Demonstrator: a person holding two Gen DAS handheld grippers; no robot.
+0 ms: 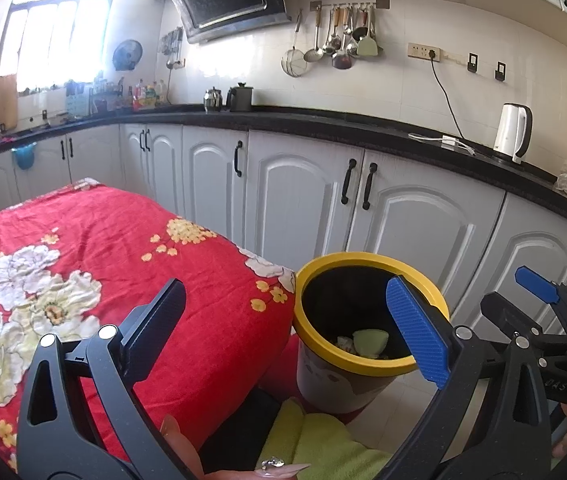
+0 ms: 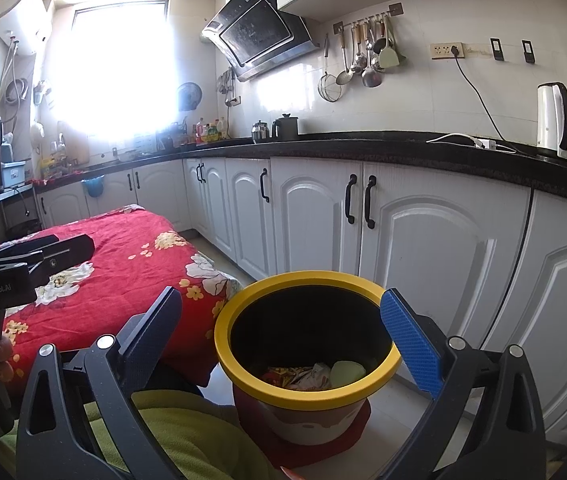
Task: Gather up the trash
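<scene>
Tongs (image 2: 281, 334) gape empty above yellow-rimmed bin (image 2: 243, 372) beside red-clothed table (image 2: 131, 240).

The yellow-rimmed bin (image 2: 307, 344) stands open-mouthed on the floor, free to enter from above, hemmed by the red-clothed worktop (image 1: 95, 264) on its left and the white cupboard doors (image 2: 423, 248) close behind, with trash (image 2: 315, 374) low inside.
</scene>
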